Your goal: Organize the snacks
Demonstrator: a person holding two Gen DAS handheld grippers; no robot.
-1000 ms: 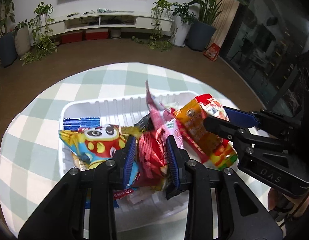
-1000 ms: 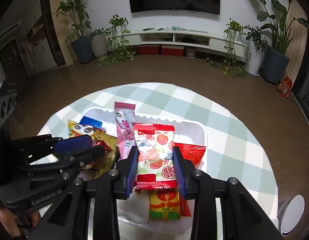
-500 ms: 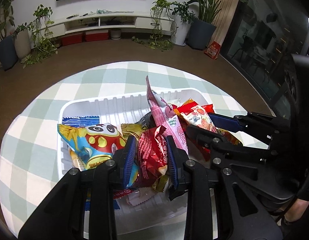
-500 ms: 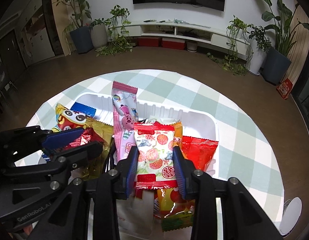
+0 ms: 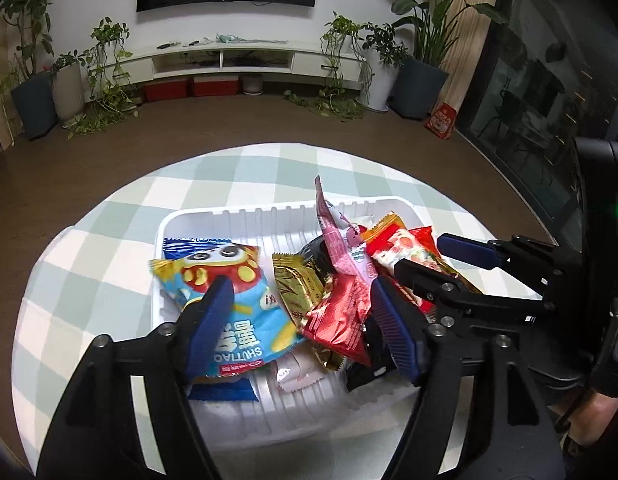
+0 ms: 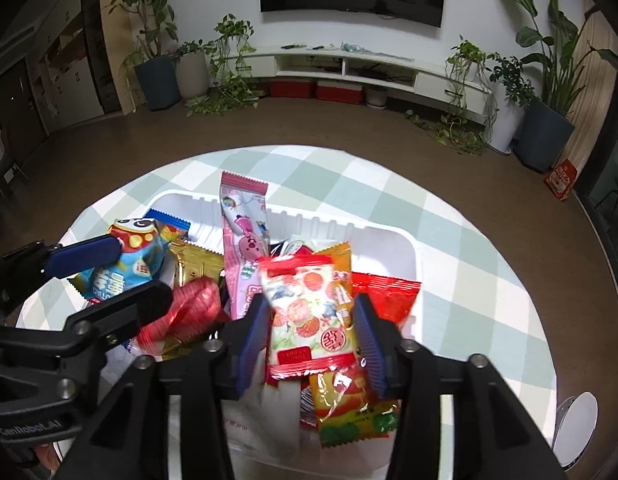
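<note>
Both claws are opening over the heaped white tray [image 5: 213, 216] on the desk [image 5: 89, 240], left claw [image 5: 301, 320] clear of the red packet [image 5: 341, 312], right claw [image 6: 311, 324] astride the strawberry packet [image 6: 309, 312] (contact unclear), so loose packets risk snagging or sliding out, with open desk beyond the far rim.

A white ribbed plastic tray [image 5: 229, 216] sits on the round checked-cloth table [image 5: 89, 264]. In it, a blue cartoon-face snack bag [image 5: 245, 300] lies left, a crinkled red foil packet [image 5: 341, 312] beside it, and a tall pink stick packet [image 6: 245, 240] stands leaning behind them.
</note>
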